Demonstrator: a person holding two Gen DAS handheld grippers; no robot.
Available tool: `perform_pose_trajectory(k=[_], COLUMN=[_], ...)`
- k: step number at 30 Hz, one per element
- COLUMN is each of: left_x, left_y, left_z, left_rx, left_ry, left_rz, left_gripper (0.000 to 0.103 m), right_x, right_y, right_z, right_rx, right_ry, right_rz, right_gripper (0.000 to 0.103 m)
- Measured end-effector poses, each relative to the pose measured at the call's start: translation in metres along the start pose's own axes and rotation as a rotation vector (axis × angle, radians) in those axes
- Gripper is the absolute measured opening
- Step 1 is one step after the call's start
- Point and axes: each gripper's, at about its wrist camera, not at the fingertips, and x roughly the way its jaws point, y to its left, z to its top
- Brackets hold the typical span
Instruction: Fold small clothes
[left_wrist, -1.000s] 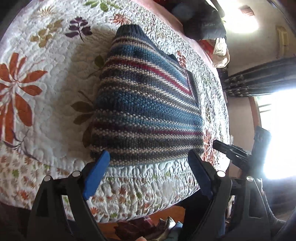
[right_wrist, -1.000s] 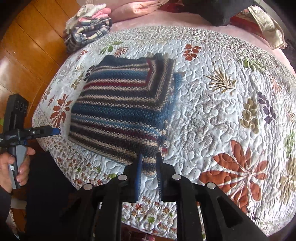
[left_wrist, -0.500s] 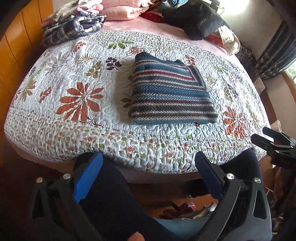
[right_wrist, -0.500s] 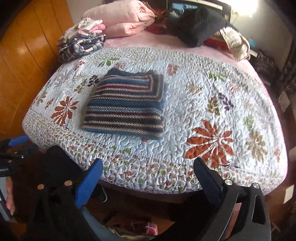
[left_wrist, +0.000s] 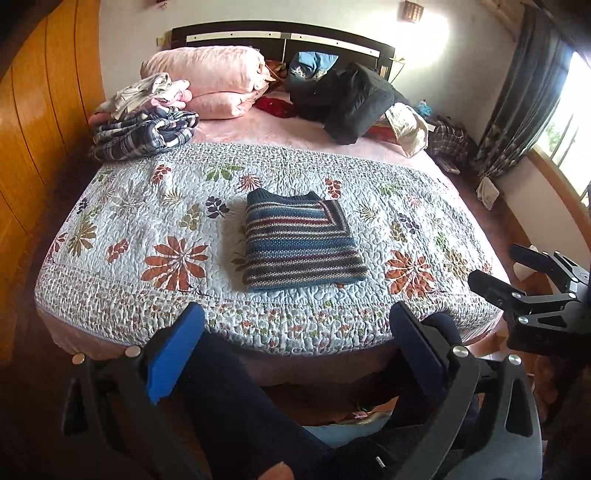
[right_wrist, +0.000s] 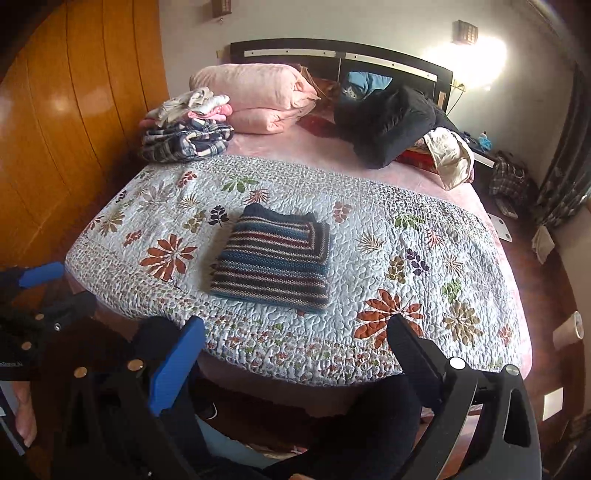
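Left wrist: folded ribbed-knit striped sweater (left_wrist: 299, 243)

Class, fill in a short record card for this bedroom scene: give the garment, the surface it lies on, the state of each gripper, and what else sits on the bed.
garment: striped sweater, folded into a flat rectangle, nothing touching it
surface: floral quilt covering the near part of the bed
left gripper: open, empty, off the near edge of the bed
right gripper: open, empty, also short of the bed
far left corner: stack of folded clothes
by headboard: pink bedding, black jacket
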Motion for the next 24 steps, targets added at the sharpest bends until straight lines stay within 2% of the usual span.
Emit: perform_pose_trajectory(k=[6, 13, 24], left_x=[-0.007, 0.005, 0.009], left_y=[-0.008, -0.003, -0.003], left_z=[-0.004, -0.003, 0.003], left_rx=[0.008, -0.019, -0.009], left_ry=[0.013, 0.033, 0.034], left_rz=[0.023, 0.014, 0.009], left_gripper=[0.099, 0.099, 0.099], right_x=[-0.013, -0.014, -0.009], right_y=[0.012, 0.009, 0.005], right_z=[0.006, 0.009, 0.014], right_rx=[-0.012, 0.0, 0.014], right_ry=[-0.023, -0.03, -0.023], right_rz=[-0.019, -0.041, -0.051], right_gripper=[0.099, 0.099, 0.099])
